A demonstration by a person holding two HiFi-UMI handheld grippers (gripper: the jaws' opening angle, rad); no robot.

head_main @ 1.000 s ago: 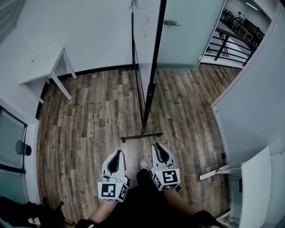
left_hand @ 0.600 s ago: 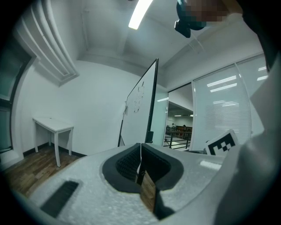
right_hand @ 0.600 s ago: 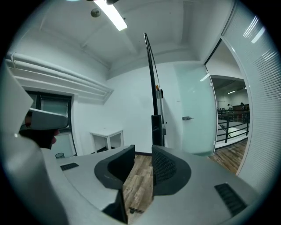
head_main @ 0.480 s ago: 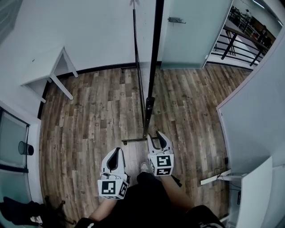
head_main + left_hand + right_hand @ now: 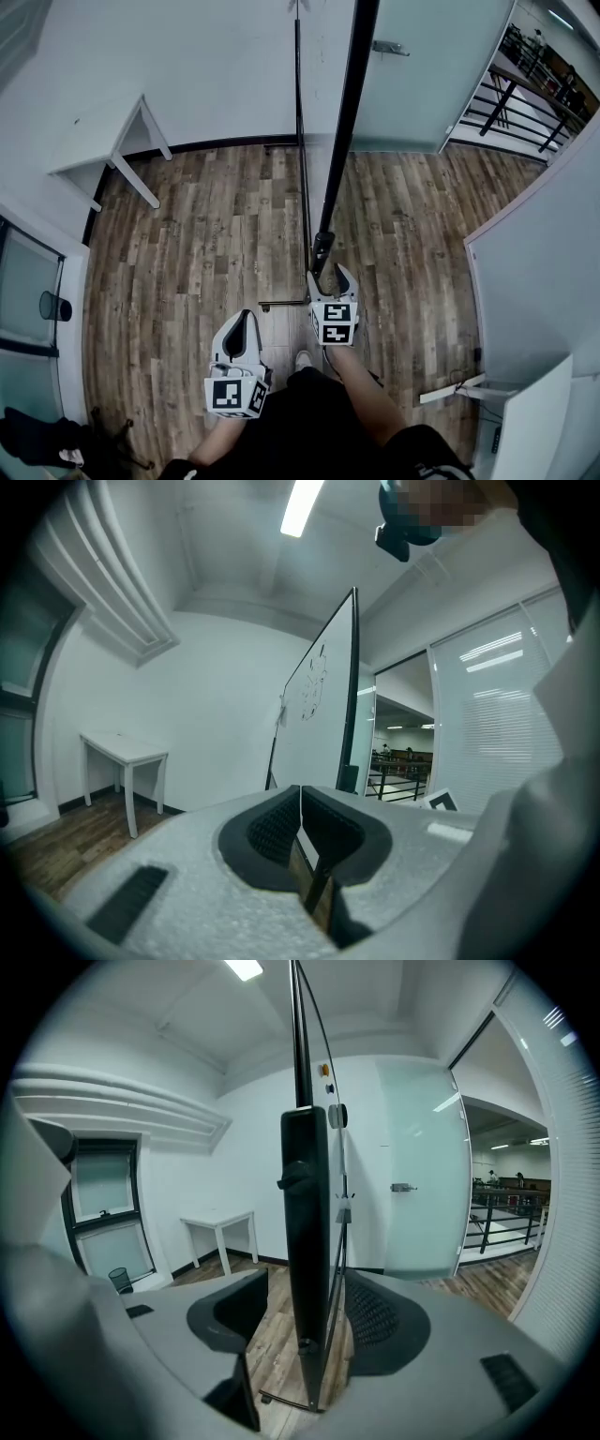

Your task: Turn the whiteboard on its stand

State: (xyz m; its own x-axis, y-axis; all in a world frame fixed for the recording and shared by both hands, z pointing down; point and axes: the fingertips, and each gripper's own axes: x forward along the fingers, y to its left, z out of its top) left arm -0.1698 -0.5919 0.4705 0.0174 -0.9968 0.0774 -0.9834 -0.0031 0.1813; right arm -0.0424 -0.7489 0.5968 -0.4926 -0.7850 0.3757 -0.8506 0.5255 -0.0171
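Between the opening jaws of the right gripper (image 5: 332, 274) stands the black upright post (image 5: 307, 1241) of the whiteboard's stand, with neither pad pressing on it. The whiteboard (image 5: 314, 714) stands edge-on to the person on the wood floor (image 5: 187, 244), near a frosted glass door (image 5: 412, 75). Down at the left, the left gripper (image 5: 247, 321) hangs clenched on nothing, apart from the stand. A white table (image 5: 103, 141) stands by the wall.
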